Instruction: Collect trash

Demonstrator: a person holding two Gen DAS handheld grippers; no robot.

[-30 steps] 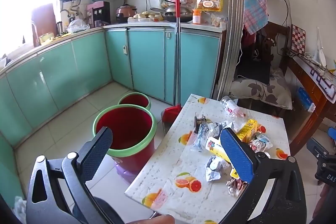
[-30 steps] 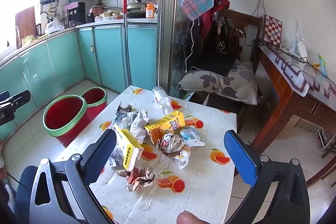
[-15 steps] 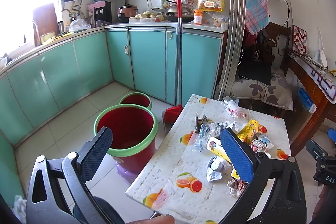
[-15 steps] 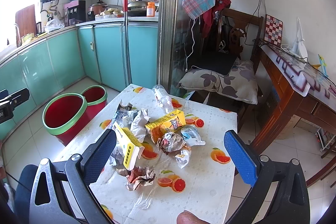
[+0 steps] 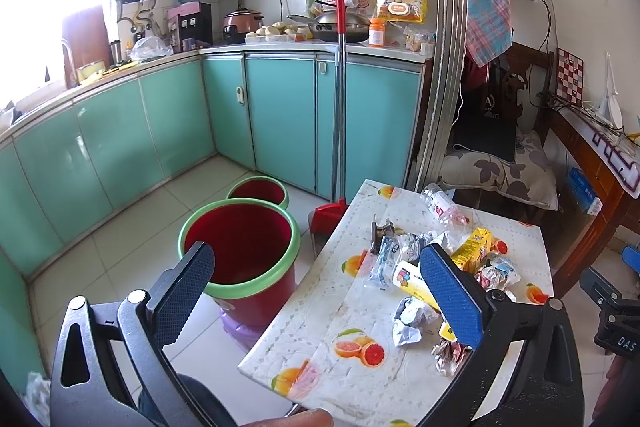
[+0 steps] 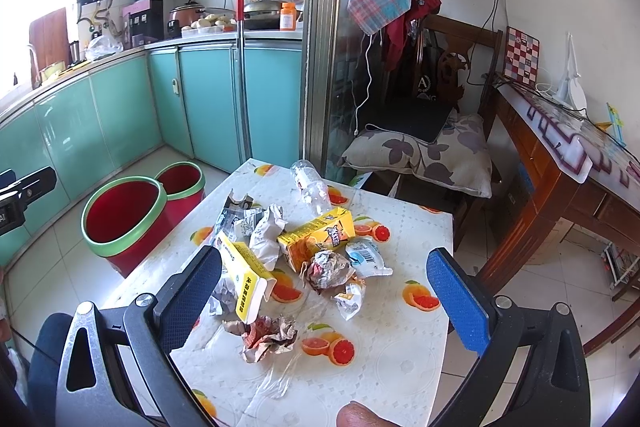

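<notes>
I held my left gripper (image 5: 316, 291) and right gripper (image 6: 324, 291) above the table (image 6: 400, 367), both spread wide and empty; trash (image 6: 296, 247) lay heaped beside the bin (image 5: 240, 251).

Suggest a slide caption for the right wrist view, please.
Open right gripper above trash on the table, bins beside.

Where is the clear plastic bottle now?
The clear plastic bottle lies at the table's far edge, beyond the orange juice carton.

Left gripper (image 5: 316, 291) and right gripper (image 6: 324, 295) both hover empty, fingers spread wide.
</notes>
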